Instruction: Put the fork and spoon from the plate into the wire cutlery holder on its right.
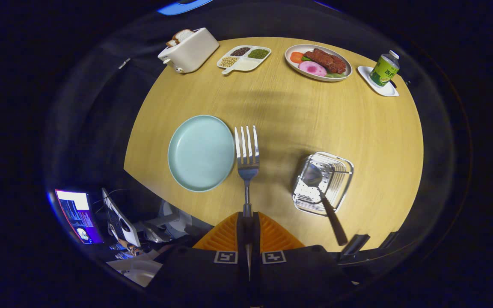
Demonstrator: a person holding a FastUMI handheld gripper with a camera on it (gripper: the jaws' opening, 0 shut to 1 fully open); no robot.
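Note:
My gripper (247, 222) is shut on the handle of a silver fork (247, 152), which sticks out straight ahead of the fingers, tines forward, held high above the table. Below and to the left of the fork lies the pale green plate (200, 152), with nothing on it. To the right stands the wire cutlery holder (324, 182). A spoon (320, 188) rests in it, bowl inside the basket and dark handle leaning out over its near rim.
The round wooden table (289, 115) carries, along its far side, a white toaster (190, 50) with bread, a divided dish of beans (244, 58), a plate of food (318, 62) and a green bottle (384, 68) on a white tray. Screens (77, 214) stand off the table's near left.

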